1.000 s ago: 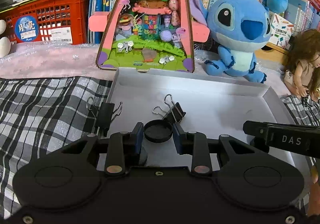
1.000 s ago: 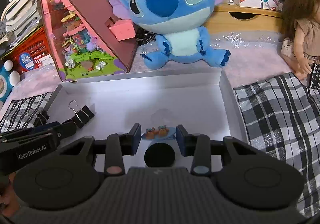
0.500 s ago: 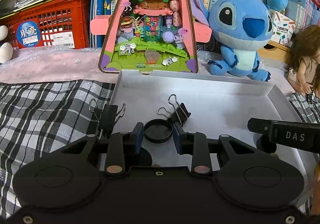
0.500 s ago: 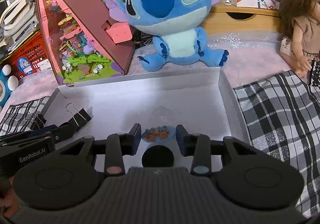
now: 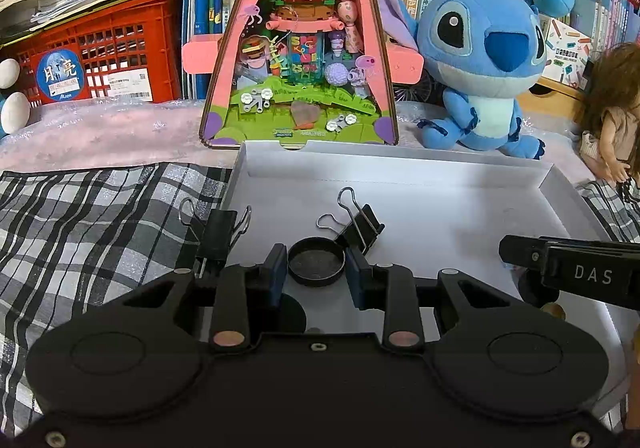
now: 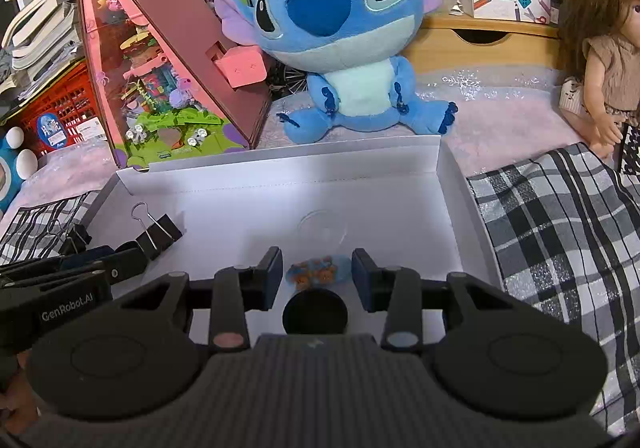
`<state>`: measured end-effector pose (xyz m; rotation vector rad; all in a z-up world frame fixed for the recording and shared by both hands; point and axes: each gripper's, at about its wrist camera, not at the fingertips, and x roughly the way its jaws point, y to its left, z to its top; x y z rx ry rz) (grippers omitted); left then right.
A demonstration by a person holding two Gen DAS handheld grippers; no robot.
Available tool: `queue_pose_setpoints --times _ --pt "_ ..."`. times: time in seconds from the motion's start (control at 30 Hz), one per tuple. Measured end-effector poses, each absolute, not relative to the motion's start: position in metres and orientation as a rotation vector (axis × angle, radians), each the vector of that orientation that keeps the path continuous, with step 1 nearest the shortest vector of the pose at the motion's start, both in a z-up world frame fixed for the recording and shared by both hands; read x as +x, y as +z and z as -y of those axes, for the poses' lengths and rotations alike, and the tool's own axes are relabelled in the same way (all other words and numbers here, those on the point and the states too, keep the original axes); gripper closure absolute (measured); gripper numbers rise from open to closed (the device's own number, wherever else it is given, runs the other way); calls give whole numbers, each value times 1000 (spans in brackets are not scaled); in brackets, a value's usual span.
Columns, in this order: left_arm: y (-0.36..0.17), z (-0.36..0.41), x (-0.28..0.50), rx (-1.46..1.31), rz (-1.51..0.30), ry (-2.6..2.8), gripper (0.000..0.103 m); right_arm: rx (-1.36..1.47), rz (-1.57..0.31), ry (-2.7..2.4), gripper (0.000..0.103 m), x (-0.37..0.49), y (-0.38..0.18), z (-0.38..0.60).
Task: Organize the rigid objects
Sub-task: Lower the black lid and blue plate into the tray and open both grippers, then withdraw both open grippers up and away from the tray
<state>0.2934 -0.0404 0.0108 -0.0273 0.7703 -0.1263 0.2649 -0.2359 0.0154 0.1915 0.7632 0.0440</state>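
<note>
Nothing has shifted: left gripper point(image 5: 316, 262), tilted down over the tray point(image 5: 440, 172), clamps the cap point(image 5: 316, 262); right gripper point(image 6: 316, 272) apart around a badge point(image 6: 318, 270).

Matt white cardboard tray point(image 5: 400, 172), glossy wire-handled binder clip point(image 5: 358, 226), fuzzy plush toy point(image 6: 340, 48), woven checked cloth point(image 6: 560, 228)

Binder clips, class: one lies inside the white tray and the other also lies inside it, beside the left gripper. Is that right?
Not quite. One binder clip lies inside the white tray, but the other binder clip stands outside it on the checked cloth, beside the left gripper. The left wrist view shows this.
</note>
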Motion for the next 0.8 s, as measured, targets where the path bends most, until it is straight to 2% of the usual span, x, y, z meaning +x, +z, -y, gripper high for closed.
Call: queue_pose_setpoints --times 0.13,0.27,0.4,0.53,0.8 --pt "10 39 293 -29 -768 -121 73 184 -759 40 54 264 15 235" --pt "10 38 292 -33 -764 -117 72 178 -754 35 46 264 14 234" --pt "11 37 291 -47 -765 -119 63 174 -749 33 41 263 14 233" --pt "11 38 287 -42 -760 -119 53 162 -742 25 31 261 14 232" --pt "15 36 279 -45 -754 -114 44 149 -712 22 20 253 18 232"
